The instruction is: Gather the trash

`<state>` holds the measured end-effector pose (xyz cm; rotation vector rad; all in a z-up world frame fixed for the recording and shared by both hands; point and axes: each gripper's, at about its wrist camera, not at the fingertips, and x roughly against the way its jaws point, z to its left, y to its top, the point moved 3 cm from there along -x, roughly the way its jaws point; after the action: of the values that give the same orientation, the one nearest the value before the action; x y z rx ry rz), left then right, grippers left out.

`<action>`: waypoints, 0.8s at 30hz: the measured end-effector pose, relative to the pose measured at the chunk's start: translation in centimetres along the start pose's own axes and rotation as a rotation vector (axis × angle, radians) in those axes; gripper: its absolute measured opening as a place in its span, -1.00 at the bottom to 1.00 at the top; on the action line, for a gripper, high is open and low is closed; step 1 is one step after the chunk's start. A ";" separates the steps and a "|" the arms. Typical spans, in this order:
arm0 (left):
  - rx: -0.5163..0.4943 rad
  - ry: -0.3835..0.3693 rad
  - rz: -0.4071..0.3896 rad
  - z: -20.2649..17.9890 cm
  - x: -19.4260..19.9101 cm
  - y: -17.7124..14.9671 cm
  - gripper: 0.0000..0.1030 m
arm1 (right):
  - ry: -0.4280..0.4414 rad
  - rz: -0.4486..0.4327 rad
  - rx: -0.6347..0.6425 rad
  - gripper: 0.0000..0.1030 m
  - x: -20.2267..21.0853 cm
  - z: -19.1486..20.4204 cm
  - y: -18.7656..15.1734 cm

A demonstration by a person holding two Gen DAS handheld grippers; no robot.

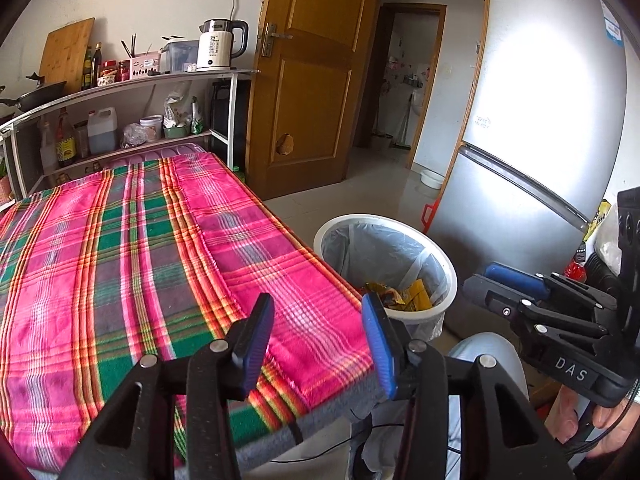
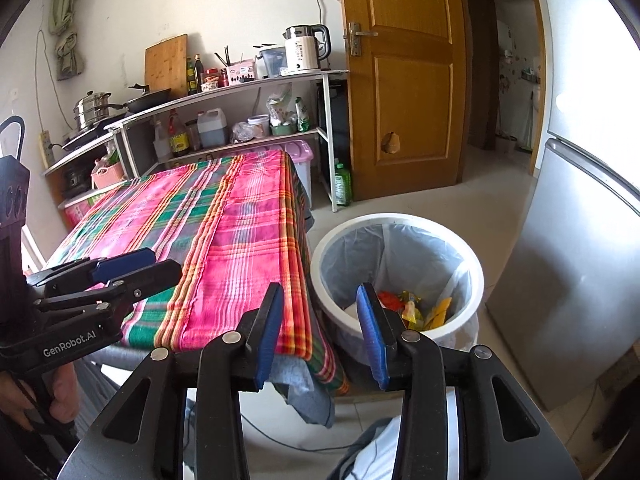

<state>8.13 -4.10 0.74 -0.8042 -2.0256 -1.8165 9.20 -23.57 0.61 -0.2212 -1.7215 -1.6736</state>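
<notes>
A white trash bin (image 1: 444, 256) with a clear liner stands on the floor right of the table; it also shows in the right wrist view (image 2: 476, 264). Yellow and red wrappers (image 1: 404, 296) lie at its bottom, also seen from the right wrist (image 2: 416, 308). My left gripper (image 1: 318, 320) is open and empty over the table's near right corner. My right gripper (image 2: 320, 312) is open and empty, between the table edge and the bin. Each gripper shows in the other's view: the right one (image 1: 492, 280), the left one (image 2: 148, 264).
The table carries a pink and green plaid cloth (image 1: 140, 240), also seen from the right wrist (image 2: 224, 240). A silver fridge (image 1: 540, 140) stands right of the bin. A wooden door (image 1: 312, 92) and a shelf rack with a kettle (image 1: 220, 44) are behind.
</notes>
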 end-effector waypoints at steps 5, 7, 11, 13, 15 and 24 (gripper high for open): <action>-0.002 0.015 -0.011 -0.1 1.1 -0.8 0.00 | -0.002 0.006 0.005 -0.22 0.6 0.3 -1.1; 0.008 0.017 -0.011 -0.1 1.3 -1.2 0.00 | -0.004 0.007 0.008 -0.22 0.7 0.4 -1.4; 0.020 0.025 -0.013 0.2 1.6 -1.8 0.00 | -0.010 0.000 0.012 -0.22 1.1 0.7 -1.7; 0.021 0.034 -0.015 0.3 1.8 -2.0 0.00 | -0.007 0.000 0.013 -0.22 1.2 0.8 -1.9; 0.021 0.039 -0.017 0.3 1.9 -2.2 0.00 | -0.007 0.000 0.015 -0.22 1.2 1.0 -2.1; 0.021 0.057 -0.028 0.2 2.3 -2.4 0.00 | -0.007 0.000 0.016 -0.22 1.3 1.2 -2.2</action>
<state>4.88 -3.51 0.08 -0.7136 -2.0266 -1.8090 6.53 -23.24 -0.31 -0.2196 -1.7393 -1.6601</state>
